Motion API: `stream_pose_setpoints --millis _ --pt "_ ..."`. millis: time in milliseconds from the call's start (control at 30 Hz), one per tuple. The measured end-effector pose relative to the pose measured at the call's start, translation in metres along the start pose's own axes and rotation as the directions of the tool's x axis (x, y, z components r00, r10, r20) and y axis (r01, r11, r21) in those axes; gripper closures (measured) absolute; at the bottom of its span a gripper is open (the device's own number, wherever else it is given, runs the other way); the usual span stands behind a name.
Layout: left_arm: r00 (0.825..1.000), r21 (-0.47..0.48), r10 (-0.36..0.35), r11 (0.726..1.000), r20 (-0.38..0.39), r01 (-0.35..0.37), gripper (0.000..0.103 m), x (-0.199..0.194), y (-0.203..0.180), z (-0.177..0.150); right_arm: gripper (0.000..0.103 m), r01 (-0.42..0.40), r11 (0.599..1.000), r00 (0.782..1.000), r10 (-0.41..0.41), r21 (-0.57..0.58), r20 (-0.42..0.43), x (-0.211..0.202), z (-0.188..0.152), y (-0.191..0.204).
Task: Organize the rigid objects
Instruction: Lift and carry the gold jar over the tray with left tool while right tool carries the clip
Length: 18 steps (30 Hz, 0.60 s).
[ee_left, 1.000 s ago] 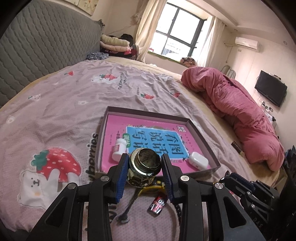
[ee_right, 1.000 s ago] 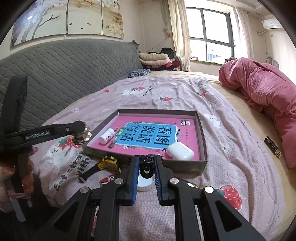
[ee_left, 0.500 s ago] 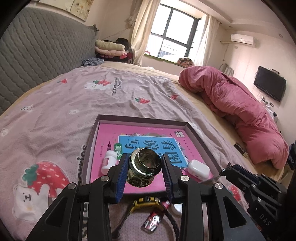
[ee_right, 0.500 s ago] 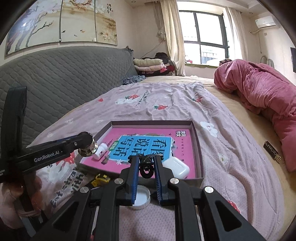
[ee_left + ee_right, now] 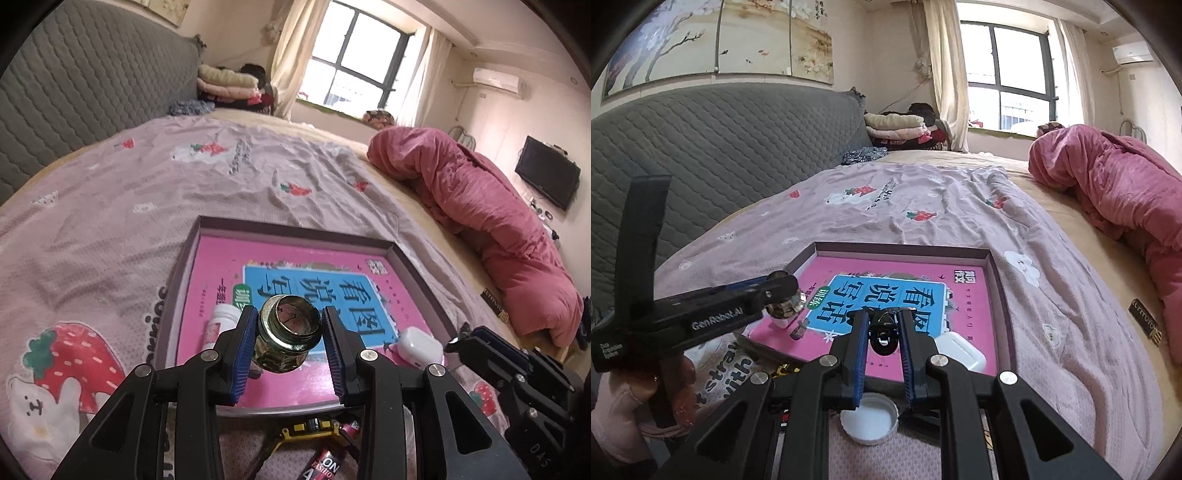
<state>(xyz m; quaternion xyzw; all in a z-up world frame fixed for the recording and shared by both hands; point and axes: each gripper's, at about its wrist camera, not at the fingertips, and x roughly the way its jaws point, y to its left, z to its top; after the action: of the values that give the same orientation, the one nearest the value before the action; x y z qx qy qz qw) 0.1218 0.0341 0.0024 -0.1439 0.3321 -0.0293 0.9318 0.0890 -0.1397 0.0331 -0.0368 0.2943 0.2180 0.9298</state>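
My left gripper [image 5: 289, 339] is shut on a brass hex fitting [image 5: 286, 338] and holds it above the near part of a shallow box tray [image 5: 295, 230] with a pink and blue book inside. In the tray lie a small white bottle [image 5: 221, 321] and a white earbud case [image 5: 421, 345]. My right gripper [image 5: 882, 334] is shut on a small black metal clip [image 5: 884, 334], over the tray's [image 5: 997, 273] near edge. The left gripper with the fitting [image 5: 785, 304] shows at the left of the right wrist view.
On the sheet before the tray lie a yellow tape measure [image 5: 314, 430], a battery [image 5: 325, 467] and a white lid [image 5: 870, 417]. A pink duvet [image 5: 491, 221] is bunched at the right. A grey headboard [image 5: 720, 147] runs along the left. A black label [image 5: 1145, 319] lies right.
Both grippers have risen and moved forward over the tray's near edge, each still holding its object. The items on the sheet have not moved.
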Motion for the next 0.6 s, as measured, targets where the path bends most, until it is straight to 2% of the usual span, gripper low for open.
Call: stream_pose_setpoints --millis 233,367,600 --pt "0.998 0.018 -0.041 0.999 -0.042 0.042 0.067 0.013 0.001 -0.003 0.086 0.019 1.000 0.999 -0.020 -0.021 -0.041 0.019 -0.003 0.006" --pt "0.995 -0.009 -0.057 0.998 -0.076 0.056 0.067 0.023 0.004 -0.007 0.086 0.039 0.999 0.998 -0.040 -0.023 -0.058 0.029 -0.002 0.005" --pt "0.992 -0.004 -0.057 0.998 -0.109 0.057 0.067 0.036 0.008 -0.010 0.086 0.049 0.999 0.995 -0.049 -0.012 -0.090 0.048 -0.002 0.004"
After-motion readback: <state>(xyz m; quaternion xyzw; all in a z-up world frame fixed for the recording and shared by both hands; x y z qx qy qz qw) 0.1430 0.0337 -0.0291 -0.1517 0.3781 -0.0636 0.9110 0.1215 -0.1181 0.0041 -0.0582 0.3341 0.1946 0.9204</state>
